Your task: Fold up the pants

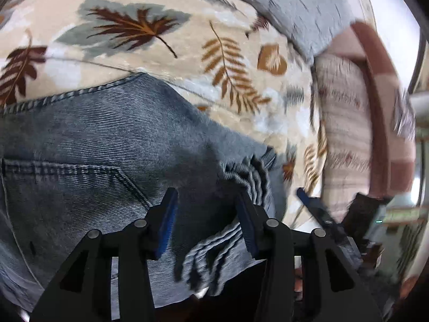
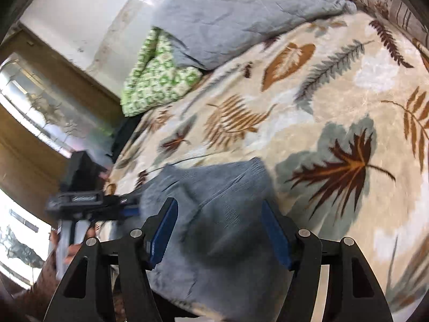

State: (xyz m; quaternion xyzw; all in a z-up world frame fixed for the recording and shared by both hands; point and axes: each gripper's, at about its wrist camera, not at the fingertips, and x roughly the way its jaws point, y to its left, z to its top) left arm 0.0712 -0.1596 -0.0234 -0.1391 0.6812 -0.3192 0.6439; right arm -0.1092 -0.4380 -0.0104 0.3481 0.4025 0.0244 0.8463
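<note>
From my seat the left wrist view hid a good deal: the pants point(image 1: 112, 145) ran off the left and bottom edges, so I could not see how much of the denim lay beyond, and the right third of the picture was smeared. Between and ahead of the fingers of the left gripper point(image 1: 206, 214) the jeans spread over the leaf-patterned blanket point(image 1: 187, 26), with a stitched pocket seam just left of the left finger and a stack of folded hems bunched against the right finger point(image 1: 248, 228). The jaws stood parted with cloth lying between them, the pads not pressing on it. To the right of the right finger the other tool showed as a dark blur, and past it a striped pillow point(image 1: 346, 123) I could barely read.

In the right wrist view the left edge was a blur of window and wooden frame; the left gripper point(image 2: 107, 204) lay there, pointing across toward the denim. The right gripper point(image 2: 219, 230) tilted down over the pants point(image 2: 214, 187), jaws released wide, a folded corner between and ahead of the fingers, untouched by the pads as far as I could tell. Farther ahead lay a grey pillow point(image 2: 241, 8) and green patterned cloth point(image 2: 155, 80)
</note>
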